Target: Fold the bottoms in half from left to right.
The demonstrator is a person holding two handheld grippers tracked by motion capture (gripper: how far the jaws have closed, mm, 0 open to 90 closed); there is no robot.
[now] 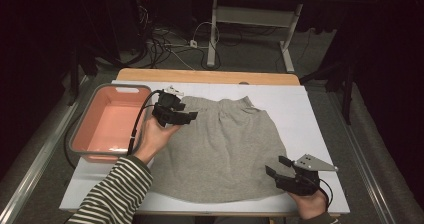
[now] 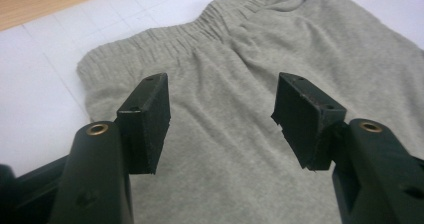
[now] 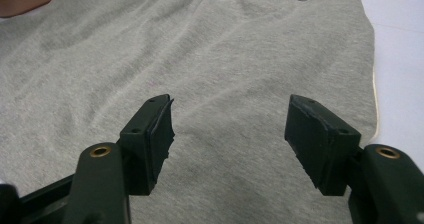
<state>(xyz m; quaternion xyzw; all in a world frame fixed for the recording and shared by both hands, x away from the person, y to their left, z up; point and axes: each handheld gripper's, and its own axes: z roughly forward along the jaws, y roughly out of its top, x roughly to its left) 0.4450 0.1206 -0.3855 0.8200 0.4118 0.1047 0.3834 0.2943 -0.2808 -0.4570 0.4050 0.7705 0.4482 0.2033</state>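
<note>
A grey garment [image 1: 225,144] with a gathered elastic waistband lies flat on the white board [image 1: 300,104], waistband toward the far side. My left gripper [image 1: 190,117] hovers over the garment's far left corner, just short of the waistband [image 2: 200,29]. Its jaws [image 2: 222,104] stand open with only cloth [image 2: 240,74] seen beyond them. My right gripper [image 1: 274,164] sits at the near right, over the hem area. It too is open [image 3: 230,119], with nothing between the pads and the grey cloth [image 3: 200,49] spread out ahead.
An empty pink tub [image 1: 82,129] with a grey rim stands left of the board, close to my left forearm. The wooden table edge [image 1: 205,76] runs behind the board. Cables [image 1: 165,44] and a desk frame lie on the floor beyond.
</note>
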